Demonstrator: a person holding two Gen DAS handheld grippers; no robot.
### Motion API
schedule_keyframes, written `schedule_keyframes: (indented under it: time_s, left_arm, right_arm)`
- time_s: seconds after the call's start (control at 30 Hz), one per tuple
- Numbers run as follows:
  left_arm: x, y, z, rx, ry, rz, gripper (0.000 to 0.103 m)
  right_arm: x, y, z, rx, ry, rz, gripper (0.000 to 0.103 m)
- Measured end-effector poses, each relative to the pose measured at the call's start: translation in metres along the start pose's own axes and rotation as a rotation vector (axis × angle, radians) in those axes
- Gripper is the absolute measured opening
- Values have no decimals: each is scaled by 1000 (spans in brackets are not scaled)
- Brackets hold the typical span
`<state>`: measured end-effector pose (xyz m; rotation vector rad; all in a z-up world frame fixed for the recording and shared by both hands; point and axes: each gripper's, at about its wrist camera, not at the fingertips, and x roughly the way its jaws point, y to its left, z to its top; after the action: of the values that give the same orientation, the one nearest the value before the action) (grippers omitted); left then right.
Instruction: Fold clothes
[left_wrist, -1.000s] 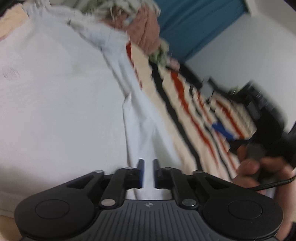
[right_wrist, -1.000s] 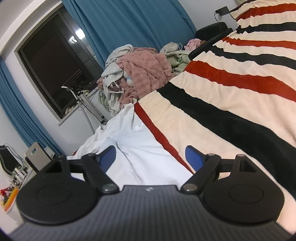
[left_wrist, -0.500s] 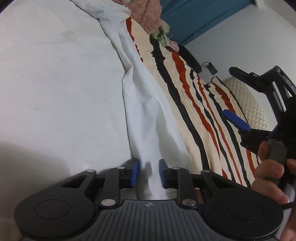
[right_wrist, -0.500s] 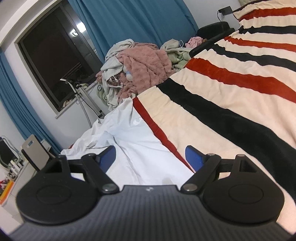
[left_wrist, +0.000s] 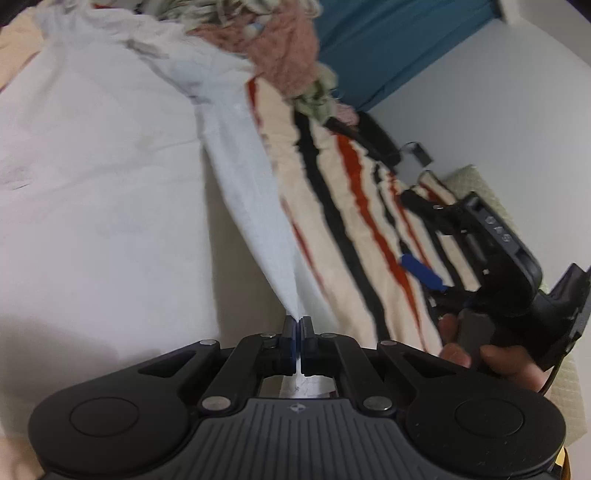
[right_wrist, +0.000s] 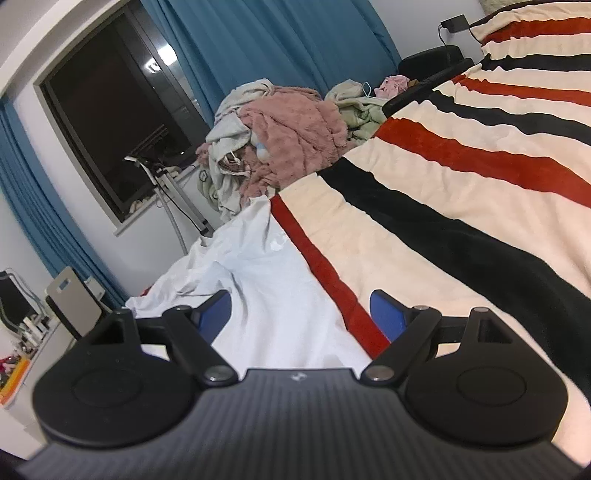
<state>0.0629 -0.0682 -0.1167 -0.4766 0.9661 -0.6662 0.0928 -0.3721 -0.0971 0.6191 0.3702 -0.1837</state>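
Note:
A white shirt lies spread on the striped blanket. My left gripper is shut on the shirt's right side edge, and the fabric runs taut from the jaws toward the far end. My right gripper is open and empty, low over the same white shirt next to its edge. The right gripper also shows in the left wrist view, held in a hand to the right, apart from the shirt.
A pile of pink and pale clothes sits at the far end of the bed. Blue curtains, a dark window and a stand are behind it. A black object lies at the blanket's far edge.
My left gripper's jaws have closed on the shirt's edge and pulled the fabric taut. The right gripper has stayed open and has barely moved.

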Motion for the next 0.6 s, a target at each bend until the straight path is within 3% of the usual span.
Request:
schedule_keyframes:
  time_s: [0.17,0.23,0.33,0.43,0.5,0.6]
  left_arm:
    - [-12,39,-15,-41,60,156,1]
    - [-10,52,-15,-76,83,177,2]
    - [-9,51,-12,-39,91,190,3]
    - [-11,42,-10,33,86,216,13]
    - [-13,35,-9,89,79,239,37]
    - [-21,19,1,173,46,301,54]
  right_arm:
    - [2,2,-1,8,26,16,84]
    - [3,2,-2,12,33,21,84]
    - [3,4,-3,3,41,23,84]
    - [4,7,-4,-16,49,24,84]
    - [4,9,-5,-36,53,26,84]
    - [3,16,-6,-82,45,36,84]
